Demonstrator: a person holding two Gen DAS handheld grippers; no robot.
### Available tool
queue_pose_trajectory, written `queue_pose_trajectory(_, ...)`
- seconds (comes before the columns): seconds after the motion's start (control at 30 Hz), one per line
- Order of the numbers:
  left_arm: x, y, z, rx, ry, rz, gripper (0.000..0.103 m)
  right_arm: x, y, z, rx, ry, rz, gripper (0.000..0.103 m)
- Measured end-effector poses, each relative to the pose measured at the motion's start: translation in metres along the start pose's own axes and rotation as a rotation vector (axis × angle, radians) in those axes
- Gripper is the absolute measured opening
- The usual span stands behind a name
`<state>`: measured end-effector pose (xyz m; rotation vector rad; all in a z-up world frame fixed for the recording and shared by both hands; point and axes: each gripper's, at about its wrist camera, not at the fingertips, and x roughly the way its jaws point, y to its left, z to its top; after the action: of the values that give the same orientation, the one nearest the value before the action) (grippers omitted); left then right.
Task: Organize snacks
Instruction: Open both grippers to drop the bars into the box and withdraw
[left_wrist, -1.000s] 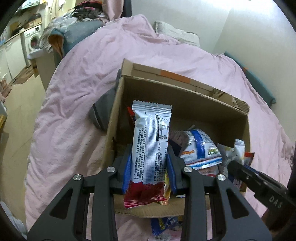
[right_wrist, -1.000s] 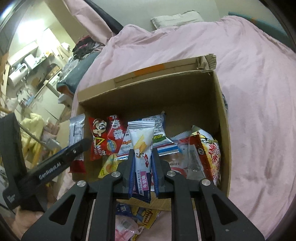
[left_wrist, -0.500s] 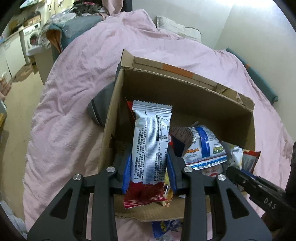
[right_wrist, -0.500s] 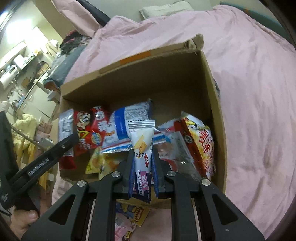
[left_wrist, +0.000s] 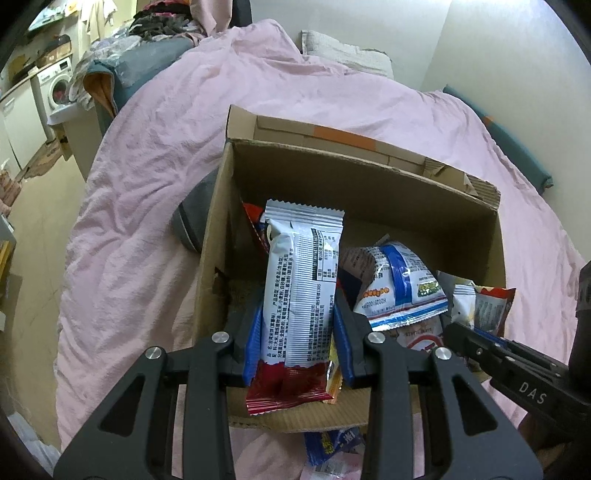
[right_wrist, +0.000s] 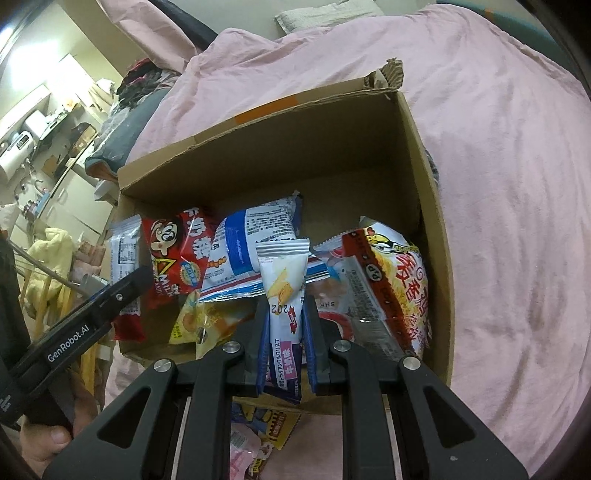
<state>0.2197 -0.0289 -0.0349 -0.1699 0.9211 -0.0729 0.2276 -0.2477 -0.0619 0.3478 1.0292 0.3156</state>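
Cardboard box (left_wrist: 406, 192), brown and open-topped, sits on the pink quilted bed (left_wrist: 147, 166) and fills both my views. My left gripper (left_wrist: 298, 332) has its fingers pinching a silver snack bar wrapper with a red lower end (left_wrist: 303, 280), held upright over the box's near left corner, printed text facing me. My right gripper (right_wrist: 285, 332) has its fingers clamped on a slim white stick packet with a yellow picture (right_wrist: 284, 291), also upright, above the near edge of the box. Inside the box I see a red cartoon-face milk-candy packet (right_wrist: 177, 254) at the left, a blue-and-white crinkled bag (right_wrist: 251, 243) in the middle, and a red-and-white noodle packet (right_wrist: 388, 288) leaning on the right wall. More loose wrappers (right_wrist: 266, 428) lie on the bed just in front of the box.
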Motion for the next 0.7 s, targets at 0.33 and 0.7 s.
queue_pose_trajectory(0.33, -0.015, -0.008, 0.002, 0.030, -0.070, 0.000, 0.080, -0.004, 0.005, 0.002, -0.008, -0.021, 0.030, 0.020)
queue_pose_trajectory(0.7, -0.011, 0.001, 0.001, 0.005, -0.048, 0.015, 0.087, -0.017, 0.012, 0.006, -0.033, -0.086, 0.066, 0.021)
